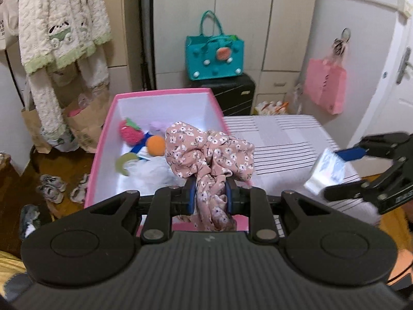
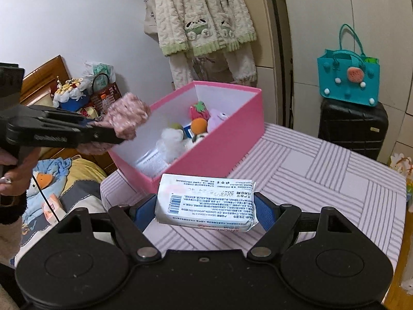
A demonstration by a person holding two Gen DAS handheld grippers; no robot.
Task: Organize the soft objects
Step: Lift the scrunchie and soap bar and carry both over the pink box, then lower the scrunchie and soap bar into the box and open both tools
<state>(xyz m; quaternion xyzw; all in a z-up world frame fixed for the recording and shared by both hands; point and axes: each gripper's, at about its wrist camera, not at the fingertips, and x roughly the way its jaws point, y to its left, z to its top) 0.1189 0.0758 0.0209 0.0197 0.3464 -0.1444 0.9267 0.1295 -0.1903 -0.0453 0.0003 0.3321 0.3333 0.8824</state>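
My left gripper [image 1: 209, 193] is shut on a pink floral cloth [image 1: 209, 152] and holds it over the near end of the pink box [image 1: 103, 139]. The box holds a red strawberry toy [image 1: 131, 131], an orange ball [image 1: 155, 146] and other soft toys. My right gripper [image 2: 206, 208] is shut on a white tissue pack [image 2: 206, 201], held above the striped table [image 2: 322, 175] just in front of the box [image 2: 219, 149]. The left gripper and cloth [image 2: 129, 116] show at the left of the right wrist view. The right gripper [image 1: 335, 170] with the pack [image 1: 327, 170] shows at the right of the left wrist view.
A teal handbag [image 1: 214, 56] sits on a black suitcase [image 1: 232, 95] behind the table. Fleece clothes [image 1: 62, 20] hang at the left, paper bags [image 1: 85, 126] and shoes [image 1: 51, 186] lie on the floor. A pink bag [image 1: 325, 87] hangs by the door. A bed with a duck plush [image 2: 44, 180] lies left.
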